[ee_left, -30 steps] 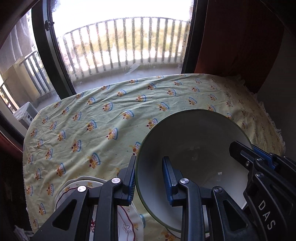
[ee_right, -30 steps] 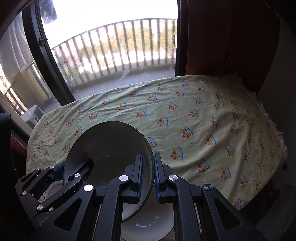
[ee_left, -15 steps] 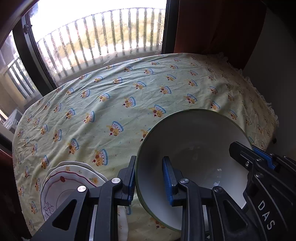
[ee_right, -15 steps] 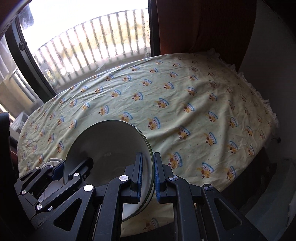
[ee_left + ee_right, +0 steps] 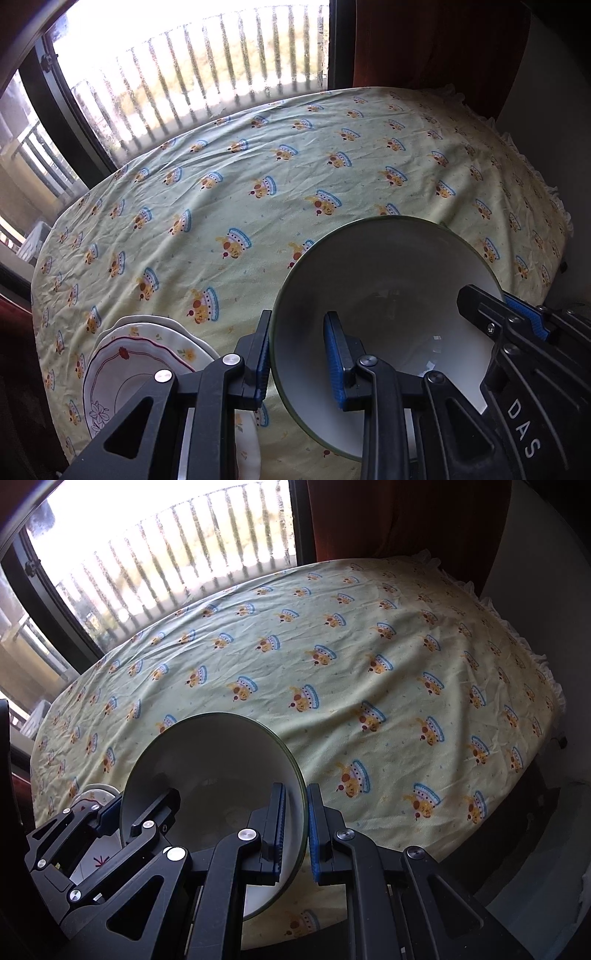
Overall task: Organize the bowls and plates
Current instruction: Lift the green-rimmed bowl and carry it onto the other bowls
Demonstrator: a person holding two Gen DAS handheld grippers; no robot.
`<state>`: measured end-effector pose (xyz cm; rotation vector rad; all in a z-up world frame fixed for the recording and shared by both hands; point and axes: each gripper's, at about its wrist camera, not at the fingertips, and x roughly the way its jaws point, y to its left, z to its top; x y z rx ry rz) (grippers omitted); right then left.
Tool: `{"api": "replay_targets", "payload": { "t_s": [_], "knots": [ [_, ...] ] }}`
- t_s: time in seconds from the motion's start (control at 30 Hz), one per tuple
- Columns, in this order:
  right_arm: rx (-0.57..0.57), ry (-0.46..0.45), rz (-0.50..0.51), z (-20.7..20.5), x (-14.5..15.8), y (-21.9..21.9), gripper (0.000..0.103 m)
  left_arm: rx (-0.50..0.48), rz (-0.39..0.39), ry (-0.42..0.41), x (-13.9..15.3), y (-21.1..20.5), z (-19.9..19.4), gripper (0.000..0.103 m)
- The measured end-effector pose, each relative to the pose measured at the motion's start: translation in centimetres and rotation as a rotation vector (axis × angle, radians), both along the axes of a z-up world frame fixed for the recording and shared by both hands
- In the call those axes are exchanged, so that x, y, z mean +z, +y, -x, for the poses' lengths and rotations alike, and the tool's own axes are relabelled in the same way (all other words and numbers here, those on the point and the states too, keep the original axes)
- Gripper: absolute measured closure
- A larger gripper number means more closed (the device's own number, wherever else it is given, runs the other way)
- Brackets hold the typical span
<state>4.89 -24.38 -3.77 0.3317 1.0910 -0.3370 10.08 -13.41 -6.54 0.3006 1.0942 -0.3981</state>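
A large white bowl with a green rim point(image 5: 388, 295) is held between both grippers above the near part of the table. My left gripper point(image 5: 299, 358) straddles its left rim, one finger outside and one inside, with a visible gap at the inner pad. My right gripper point(image 5: 295, 829) is shut on the bowl's right rim point(image 5: 221, 768). A stack of white floral plates point(image 5: 136, 365) lies on the table at the near left, partly hidden by the left gripper; it also shows in the right wrist view point(image 5: 92, 797).
The table wears a yellow-green cloth with a cartoon print point(image 5: 295, 177). A big window with a balcony railing point(image 5: 221, 74) is behind it. A dark red curtain point(image 5: 424, 44) and a pale wall stand at the right.
Both grippers and the bowl have risen and pulled back toward the near edge. A white dish that lay under the bowl is out of sight. The plate stack shows more fully.
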Motion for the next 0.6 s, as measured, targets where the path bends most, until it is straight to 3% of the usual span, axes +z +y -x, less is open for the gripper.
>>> {"api": "replay_targets", "payload": {
  "t_s": [0.33, 0.6],
  "knots": [
    [0.022, 0.014, 0.002, -0.4, -0.7, 0.7, 0.089, 0.033, 0.008, 0.082, -1.7, 0.5, -0.2, 0.078],
    [0.042, 0.024, 0.093, -0.4, -0.9, 1.4, 0.089, 0.031, 0.016, 0.031, -2.0, 0.6, 0.3, 0.078]
  ]
}}
